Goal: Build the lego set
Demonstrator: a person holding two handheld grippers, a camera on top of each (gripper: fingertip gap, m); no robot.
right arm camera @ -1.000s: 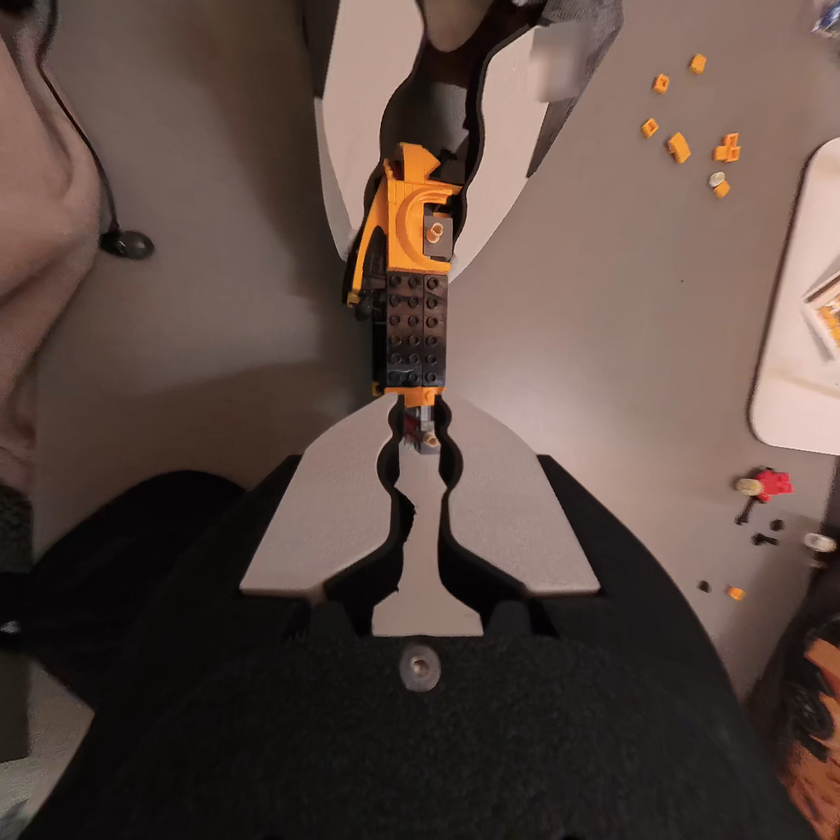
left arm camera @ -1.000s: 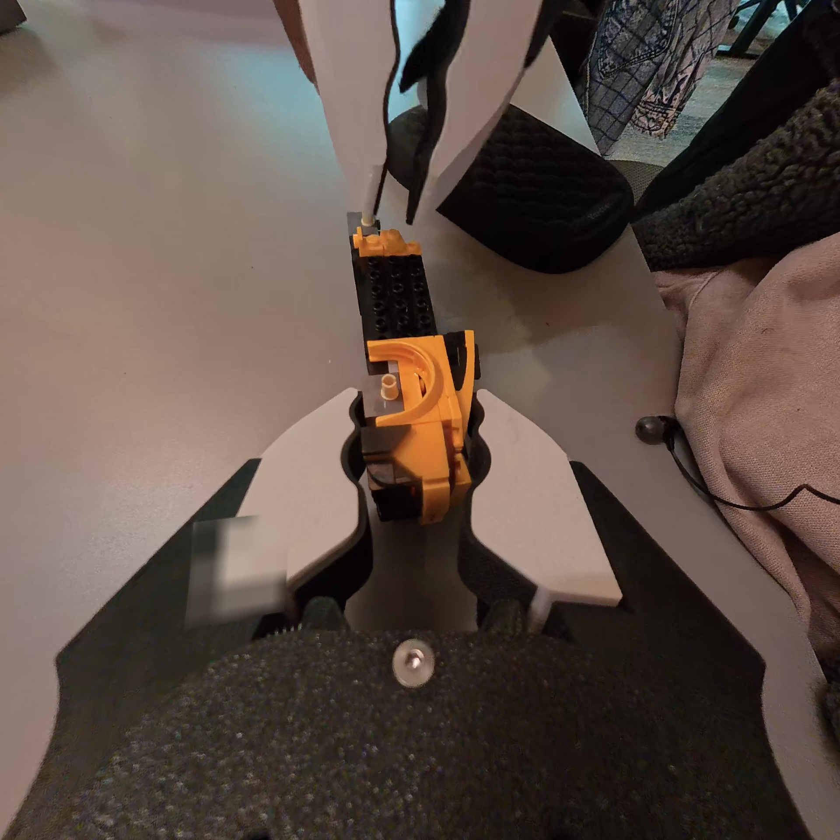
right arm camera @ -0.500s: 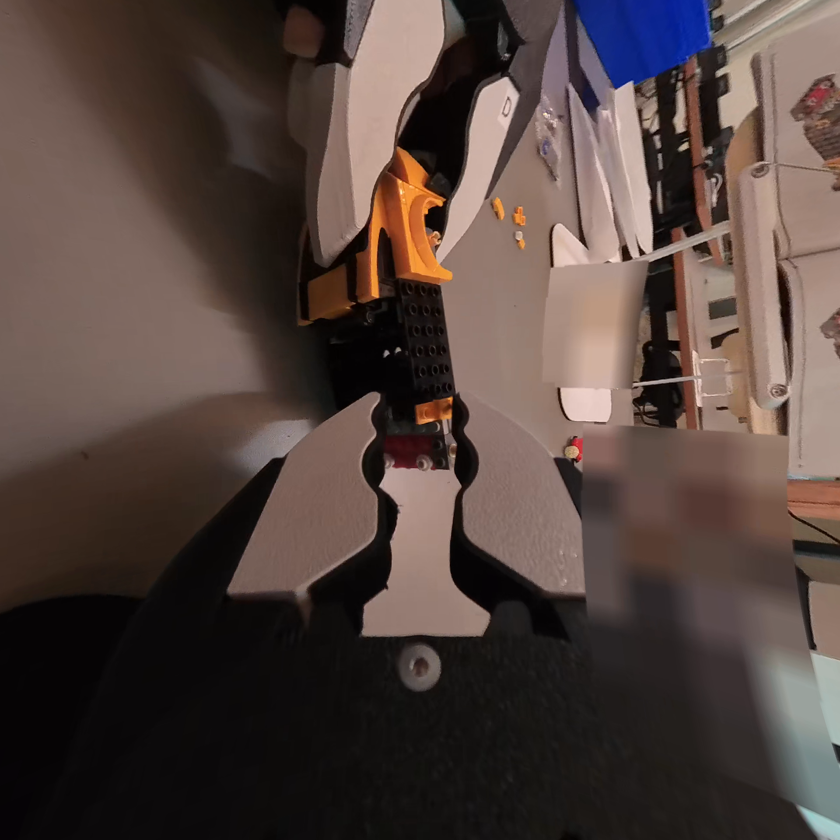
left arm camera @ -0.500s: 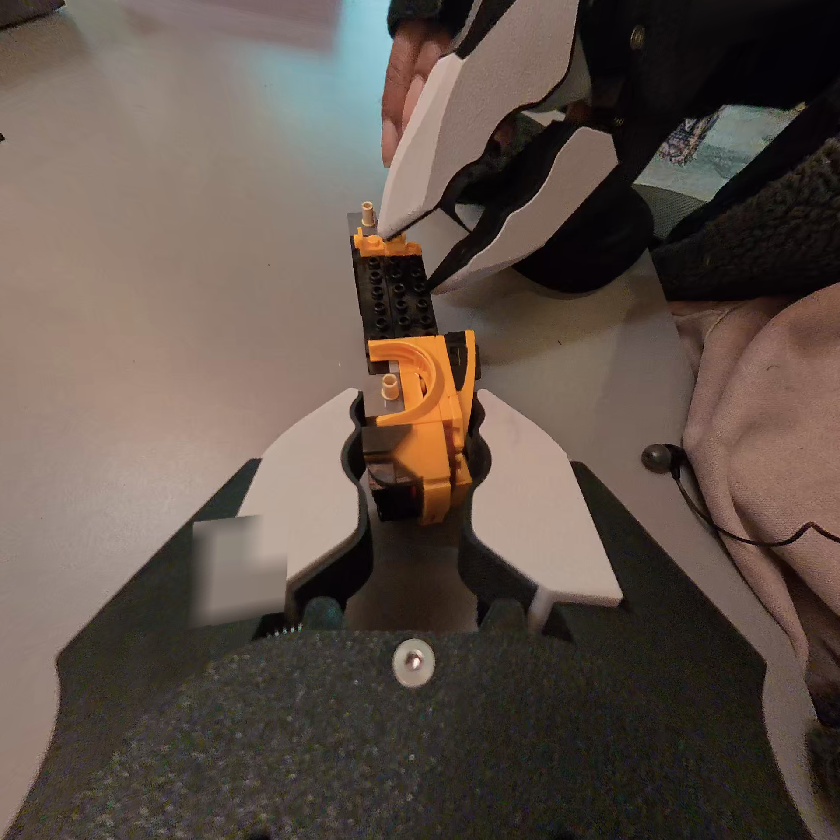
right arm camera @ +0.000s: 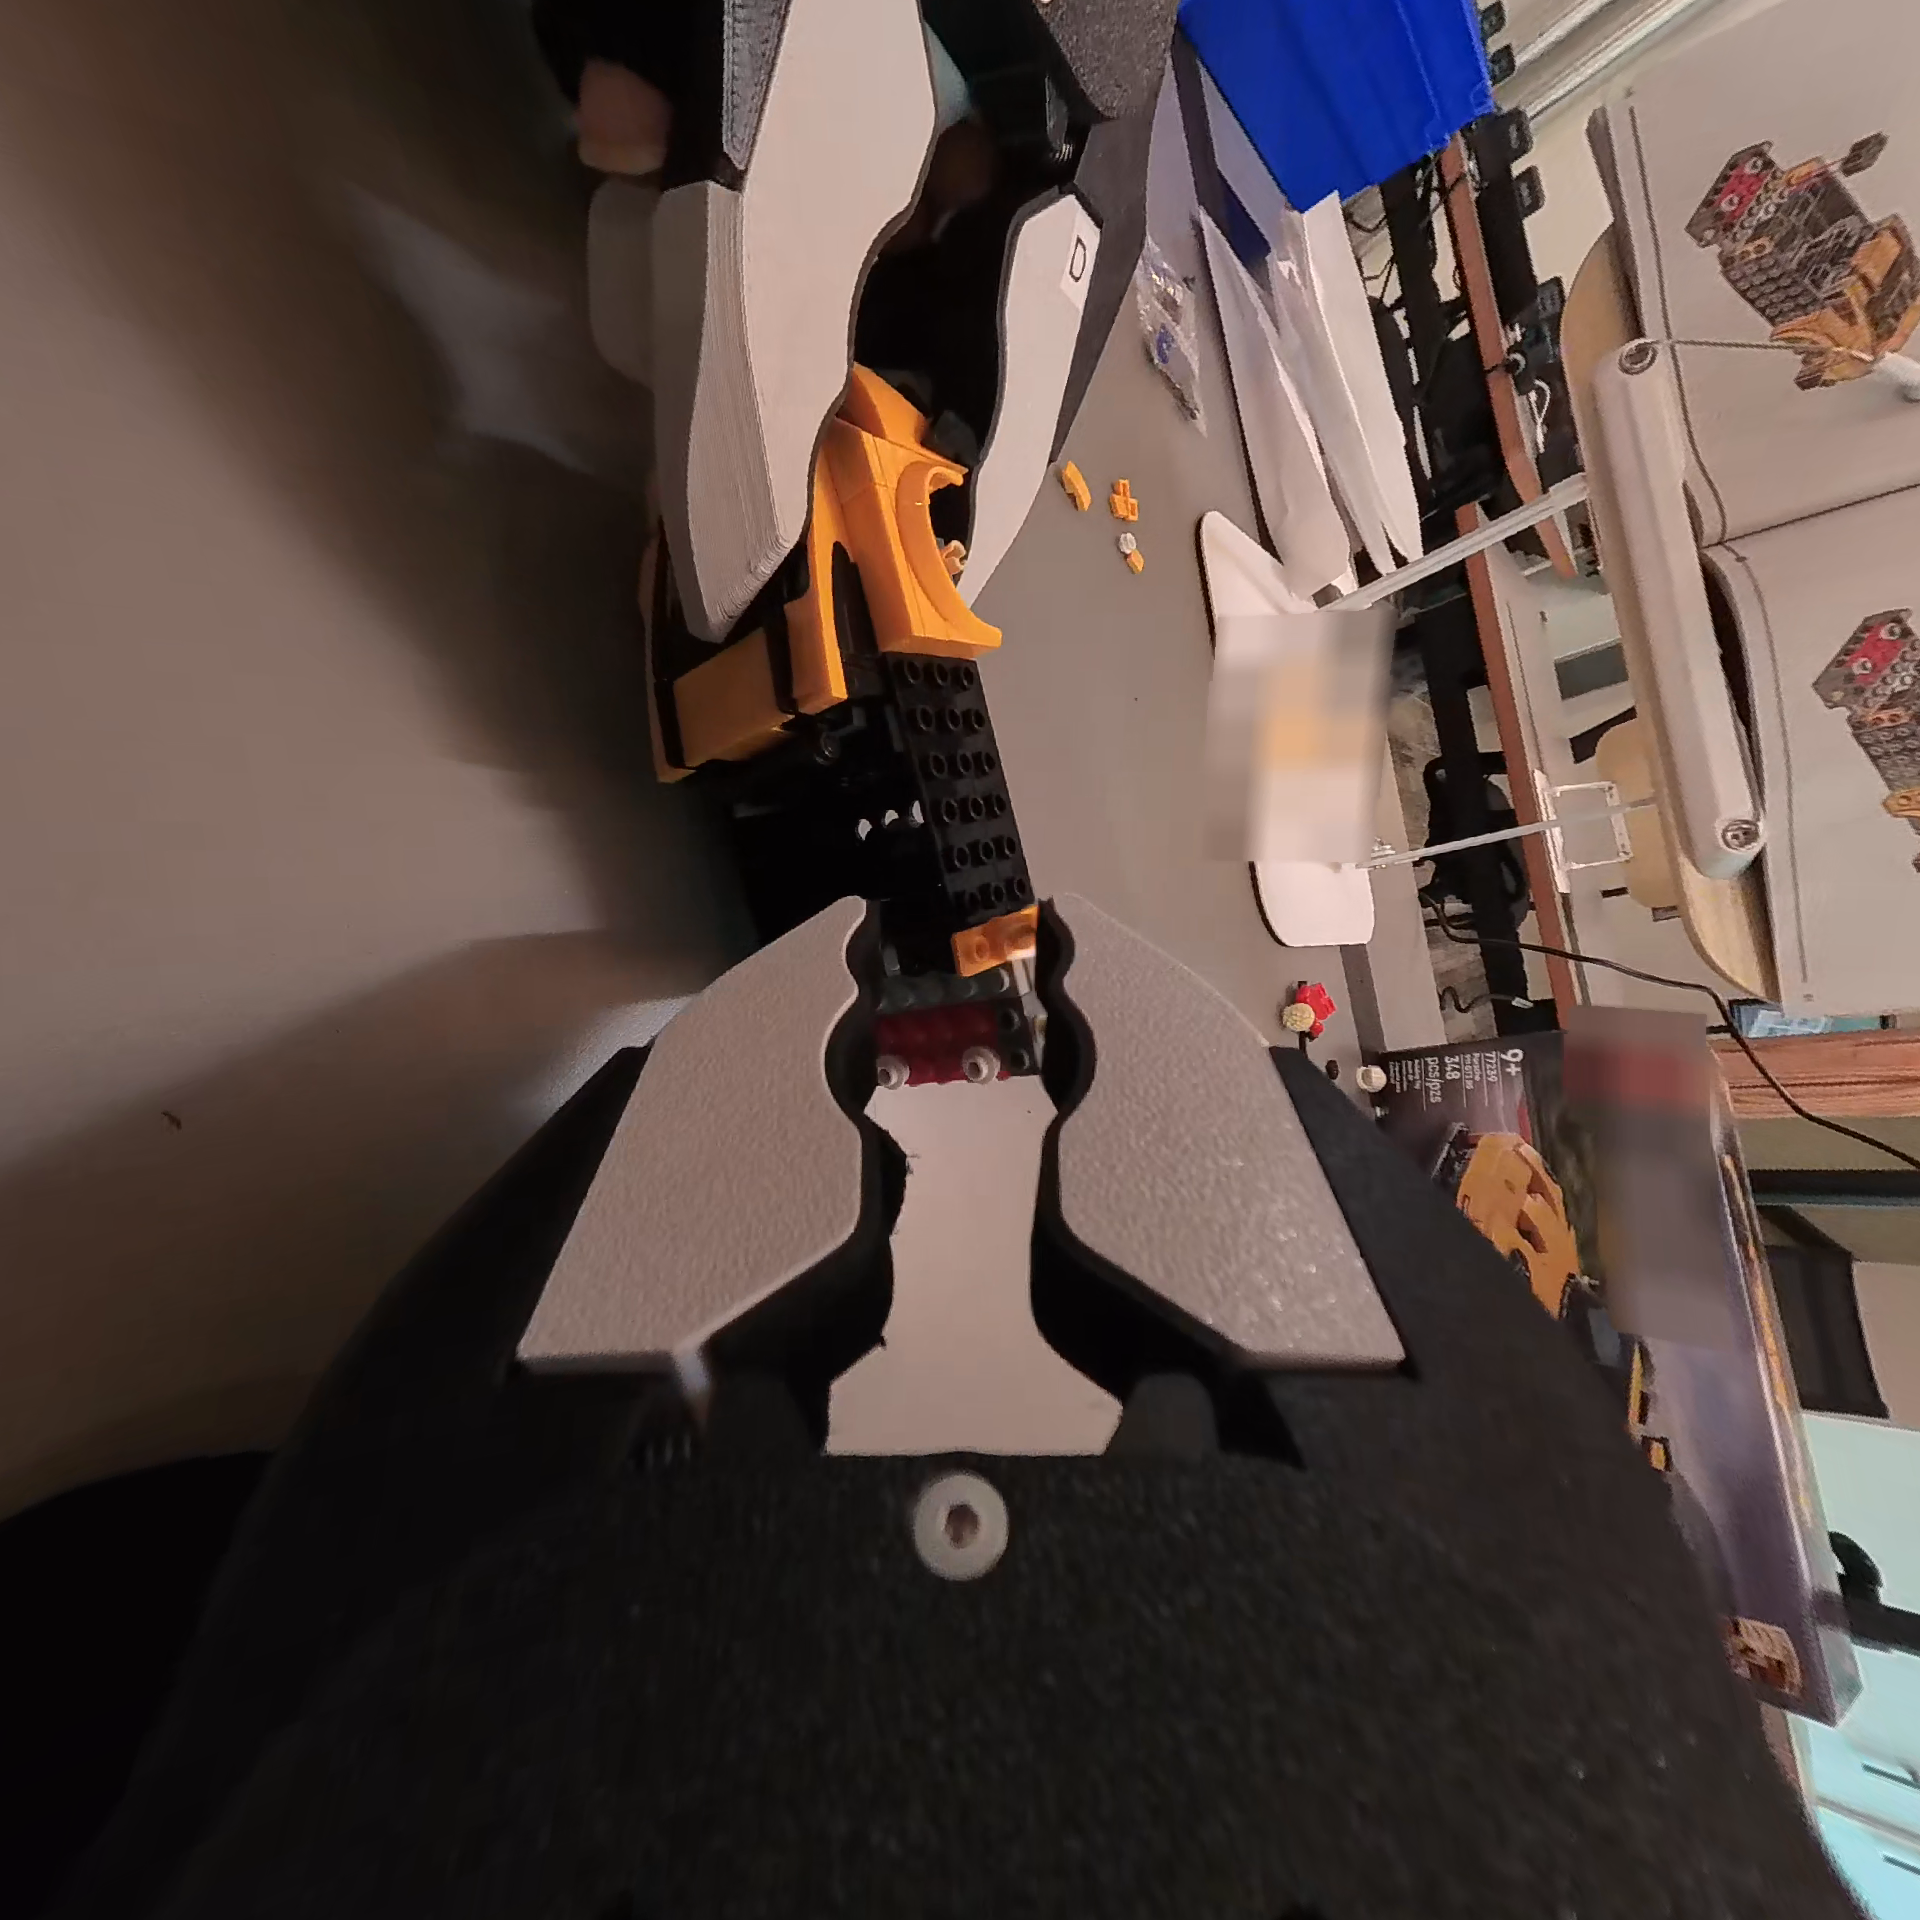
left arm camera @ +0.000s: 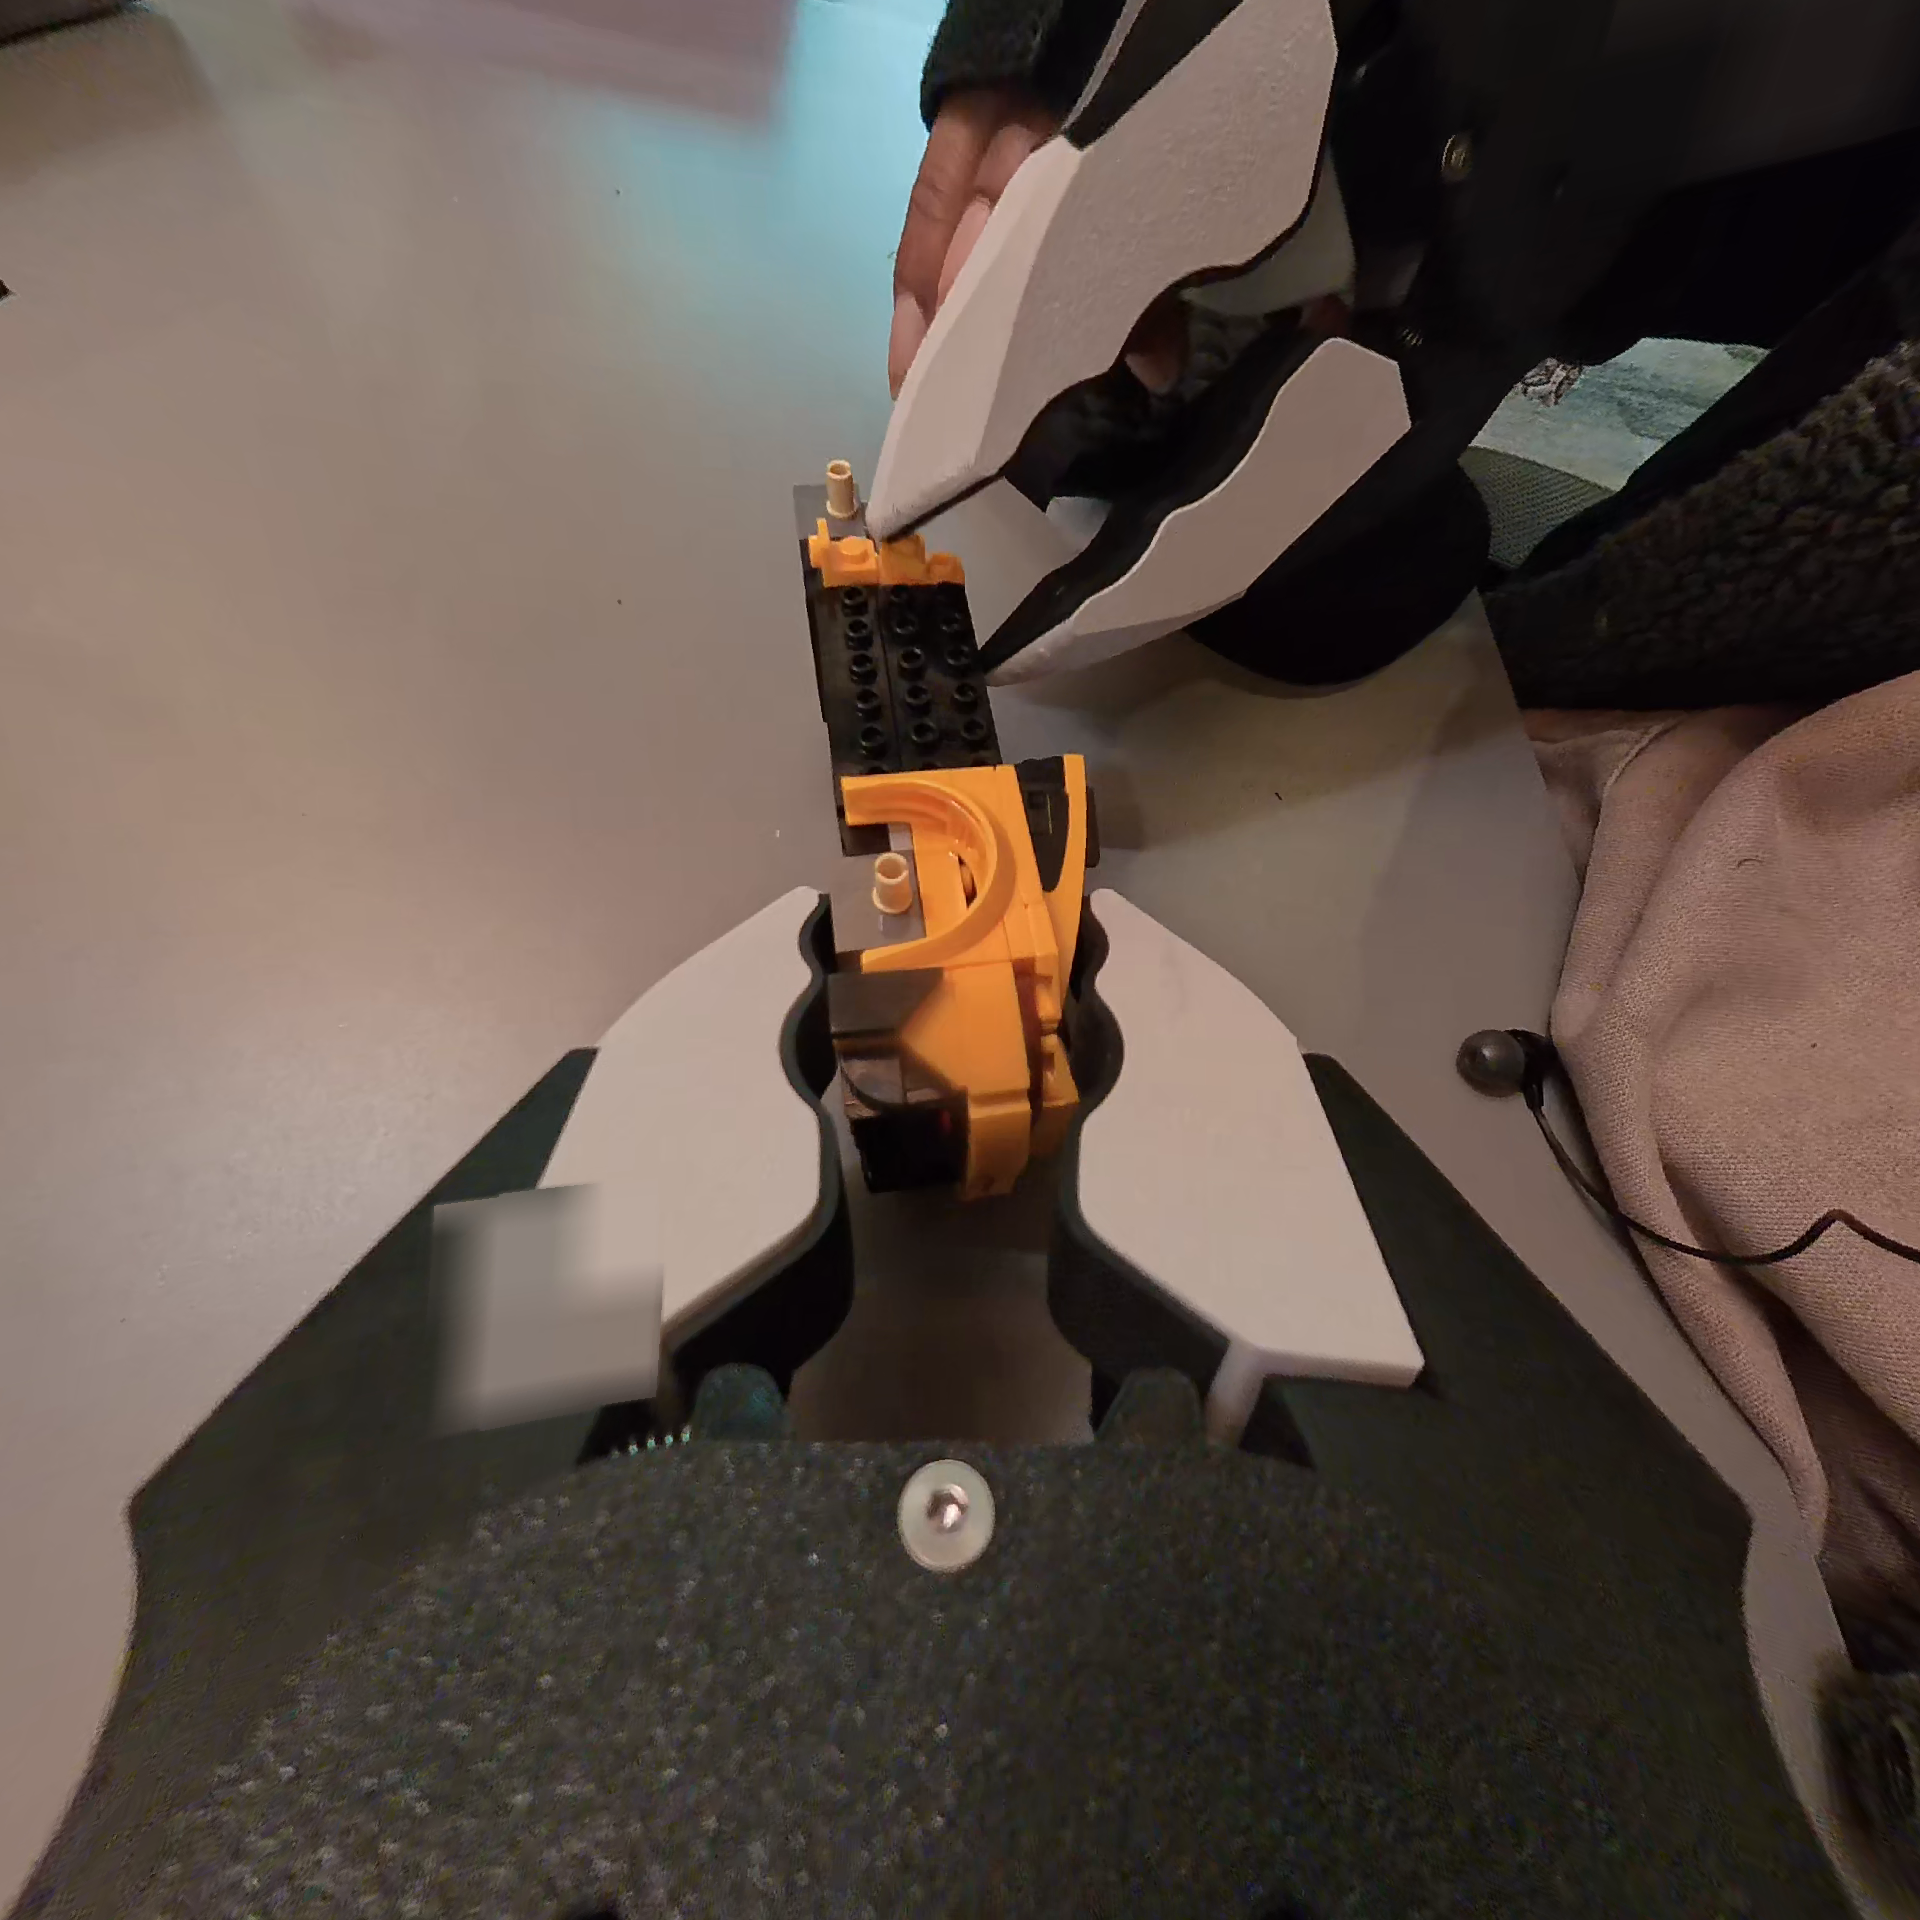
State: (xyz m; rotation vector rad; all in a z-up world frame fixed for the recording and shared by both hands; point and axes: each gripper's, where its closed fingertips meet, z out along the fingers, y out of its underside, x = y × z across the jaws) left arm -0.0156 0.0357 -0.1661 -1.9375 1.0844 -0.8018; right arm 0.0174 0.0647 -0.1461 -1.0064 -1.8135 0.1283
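On the grey table [left arm camera: 364, 623], the orange-and-black brick model [left arm camera: 935, 883] lies gripped at its orange end by the left gripper [left arm camera: 951, 997], while the right gripper [right arm camera: 956, 997] at the model's far black end brackets the red-and-orange tail, with 2 fingertips touching the model's sides.

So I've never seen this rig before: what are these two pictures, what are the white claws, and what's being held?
Each picture comes from a camera on a hand-held two-finger claw, looking along its fingers. There is no robot arm; a person's hand shows behind the far claw. The left claw is clamped on the orange end of an orange and black brick model lying on the grey table. The right claw sits around the model's other end, one fingertip on top and one beside it; a firm grip is unclear. Loose orange bricks and a printed box lie farther off.
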